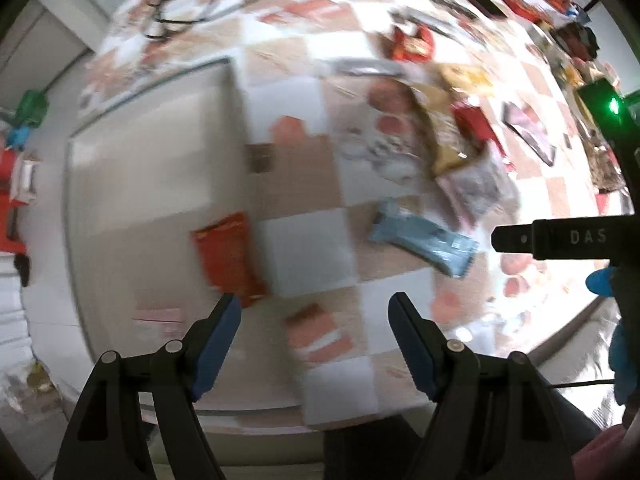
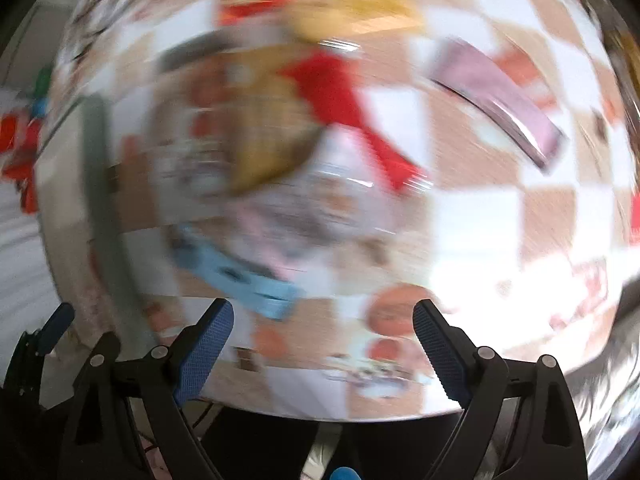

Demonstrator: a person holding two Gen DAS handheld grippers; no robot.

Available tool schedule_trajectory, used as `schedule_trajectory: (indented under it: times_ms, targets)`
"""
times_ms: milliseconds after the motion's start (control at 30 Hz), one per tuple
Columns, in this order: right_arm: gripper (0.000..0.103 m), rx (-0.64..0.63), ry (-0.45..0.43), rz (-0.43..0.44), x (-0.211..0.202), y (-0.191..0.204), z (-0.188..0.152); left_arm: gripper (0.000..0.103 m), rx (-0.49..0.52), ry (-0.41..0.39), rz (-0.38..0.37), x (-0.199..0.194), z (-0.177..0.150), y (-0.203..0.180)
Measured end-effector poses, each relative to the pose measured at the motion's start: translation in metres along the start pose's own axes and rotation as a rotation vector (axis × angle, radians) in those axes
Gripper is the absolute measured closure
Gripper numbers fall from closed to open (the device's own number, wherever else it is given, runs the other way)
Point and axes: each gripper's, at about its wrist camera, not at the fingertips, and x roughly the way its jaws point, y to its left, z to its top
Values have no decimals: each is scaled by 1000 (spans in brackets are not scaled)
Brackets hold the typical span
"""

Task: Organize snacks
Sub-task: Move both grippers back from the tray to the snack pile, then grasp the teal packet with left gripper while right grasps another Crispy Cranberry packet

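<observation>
Snacks: blue packet (image 1: 424, 242) and yellow bag (image 1: 442, 136) loose on checked tablecloth (image 1: 308, 248); orange packet (image 1: 226, 258) in beige tray (image 1: 152, 152). Likely light, crinkly, slippery; pinch a sealed edge. Left gripper (image 1: 314, 312) and right gripper (image 2: 322, 320) spread wide, empty.

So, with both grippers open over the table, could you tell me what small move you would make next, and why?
Probably ease the open right gripper down toward the light blue flat snack packet. It lies apart from the heaped packets, just ahead of that gripper's fingers, while only the orange snack packet sits in the large beige tray. The open left gripper holds nothing.
</observation>
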Motion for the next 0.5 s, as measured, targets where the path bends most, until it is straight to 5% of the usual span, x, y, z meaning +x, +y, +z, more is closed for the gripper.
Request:
schedule_trajectory:
  times_ms: [267, 500]
  targets:
    - [11, 118, 40, 31, 6, -53, -5, 24, -106, 153, -112, 35, 26, -29]
    - [11, 163, 29, 64, -3, -91, -1, 24, -247, 190, -177, 57, 46, -39]
